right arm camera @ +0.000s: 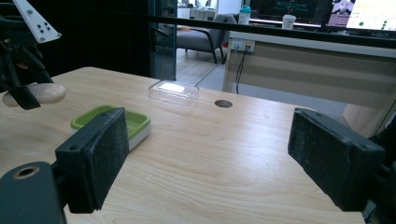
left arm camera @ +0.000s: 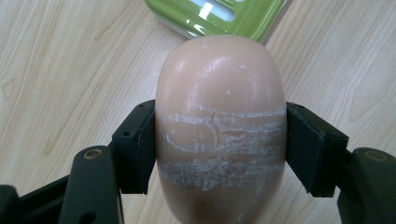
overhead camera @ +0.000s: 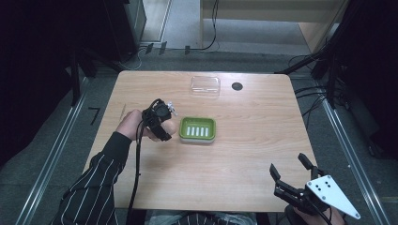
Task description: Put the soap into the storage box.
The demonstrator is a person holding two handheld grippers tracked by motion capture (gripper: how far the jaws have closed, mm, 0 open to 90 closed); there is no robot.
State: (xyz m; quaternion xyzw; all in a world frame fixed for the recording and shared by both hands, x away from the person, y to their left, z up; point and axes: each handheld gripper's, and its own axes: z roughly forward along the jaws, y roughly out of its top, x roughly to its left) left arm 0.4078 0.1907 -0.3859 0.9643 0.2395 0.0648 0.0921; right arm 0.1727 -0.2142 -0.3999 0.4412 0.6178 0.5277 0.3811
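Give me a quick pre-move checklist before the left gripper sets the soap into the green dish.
1. Grip on the soap bar: both pads of the left gripper press its sides. Ok.
2. Green soap dish: empty, slotted insert showing. Ok.
3. Soap over the dish: it hangs beside the dish's left edge, not above it. Not ok.
4. Height of the soap above the table: cannot tell.
5. Right gripper: open, at the near right corner, far from the dish. Ok.
6. Clear lid: lies apart, behind the dish. Ok.

A light wooden table [overhead camera: 253,140] stands on grey floor [overhead camera: 187,28], a pale desk [right arm camera: 308,65] beyond.
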